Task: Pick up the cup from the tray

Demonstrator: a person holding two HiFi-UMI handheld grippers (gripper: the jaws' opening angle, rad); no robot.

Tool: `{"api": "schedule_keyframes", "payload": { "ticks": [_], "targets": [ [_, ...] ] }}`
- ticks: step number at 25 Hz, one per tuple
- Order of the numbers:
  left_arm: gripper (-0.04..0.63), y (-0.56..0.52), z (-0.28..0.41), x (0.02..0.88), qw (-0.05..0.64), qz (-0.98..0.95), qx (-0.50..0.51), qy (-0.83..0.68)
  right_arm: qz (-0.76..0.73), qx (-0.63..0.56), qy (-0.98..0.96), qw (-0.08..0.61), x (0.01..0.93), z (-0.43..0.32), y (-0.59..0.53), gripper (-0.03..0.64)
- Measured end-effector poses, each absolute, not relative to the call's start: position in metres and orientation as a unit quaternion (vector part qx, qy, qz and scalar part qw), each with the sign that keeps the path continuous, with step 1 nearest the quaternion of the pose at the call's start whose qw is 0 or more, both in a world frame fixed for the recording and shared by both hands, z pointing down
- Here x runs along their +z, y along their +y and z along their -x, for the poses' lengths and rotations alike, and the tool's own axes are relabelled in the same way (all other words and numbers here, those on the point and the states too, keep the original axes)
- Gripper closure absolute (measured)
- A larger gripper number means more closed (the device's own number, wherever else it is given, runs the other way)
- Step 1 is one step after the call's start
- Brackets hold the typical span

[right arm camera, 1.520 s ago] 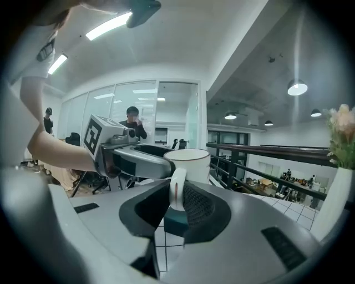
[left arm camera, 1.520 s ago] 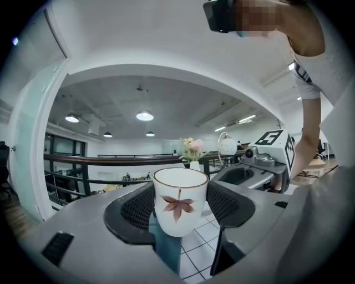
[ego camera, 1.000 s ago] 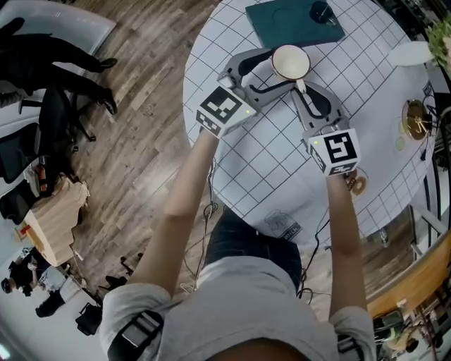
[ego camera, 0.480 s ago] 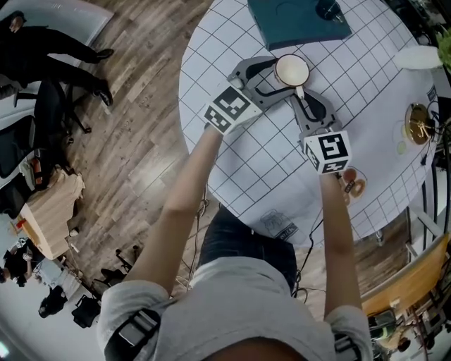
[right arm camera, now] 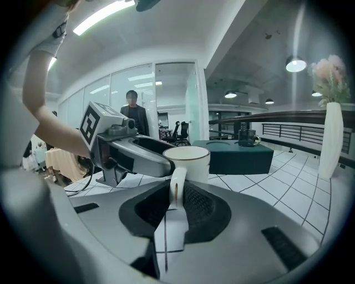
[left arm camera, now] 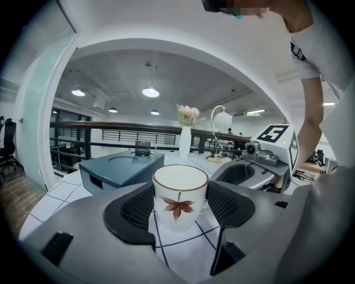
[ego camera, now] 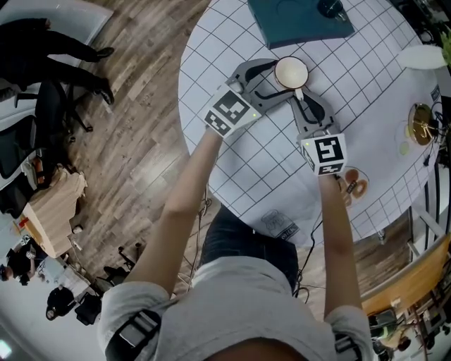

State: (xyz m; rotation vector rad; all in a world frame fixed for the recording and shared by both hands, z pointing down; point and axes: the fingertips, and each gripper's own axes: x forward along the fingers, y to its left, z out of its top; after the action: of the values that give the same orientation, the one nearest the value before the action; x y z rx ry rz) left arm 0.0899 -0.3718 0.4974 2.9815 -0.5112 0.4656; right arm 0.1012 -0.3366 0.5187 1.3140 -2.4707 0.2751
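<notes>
A white cup [ego camera: 291,72] with a gold rim and a brown leaf print [left arm camera: 179,201] sits low over the white gridded table [ego camera: 246,162], just in front of the teal tray [ego camera: 292,25]. My left gripper [ego camera: 280,75] reaches in from the left, and its two black pads [left arm camera: 137,209] press the cup's sides. My right gripper [ego camera: 300,93] comes from the near side and is shut on the cup's handle [right arm camera: 176,187]. A small dark cup [ego camera: 331,8] stands on the tray. I cannot tell whether the white cup's base touches the table.
A white vase with flowers [left arm camera: 185,141] and a gold stand [ego camera: 416,120] are at the table's far right, with a white dish [ego camera: 421,55] near them. A small ring-shaped thing [ego camera: 354,185] lies by my right wrist. The table's rim [ego camera: 184,84] is close on the left. A person [right arm camera: 133,113] stands beyond.
Both grippers and the cup between them have drifted a little away from the tray, toward the person. The grips look the same.
</notes>
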Motion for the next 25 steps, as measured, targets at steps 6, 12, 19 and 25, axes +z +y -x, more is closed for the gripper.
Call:
{"api": "schedule_keyframes", "payload": {
  "ticks": [6,12,19,25],
  "targets": [
    [0.284,-0.369,-0.091,0.498,0.022,-0.974,0.149,-0.171,-0.468,0.089,-0.861,0.175,0.525,-0.103,-0.333,0.556],
    [0.282,-0.368,-0.087,0.491,0.024,-0.974,0.136,-0.18,-0.48,0.085,-0.86,0.153,0.513,-0.105,-0.333,0.537],
    [0.32,-0.383,-0.031,0.445,0.075,-0.948,0.063,-0.302,-0.517,0.095,-0.845,0.099,0.478,-0.136,-0.323,0.515],
    [0.355,-0.377,-0.007,0.418,0.091,-0.931,0.04,-0.351,-0.551,0.091,-0.827,0.069,0.454,-0.162,-0.339,0.515]
  ]
}}
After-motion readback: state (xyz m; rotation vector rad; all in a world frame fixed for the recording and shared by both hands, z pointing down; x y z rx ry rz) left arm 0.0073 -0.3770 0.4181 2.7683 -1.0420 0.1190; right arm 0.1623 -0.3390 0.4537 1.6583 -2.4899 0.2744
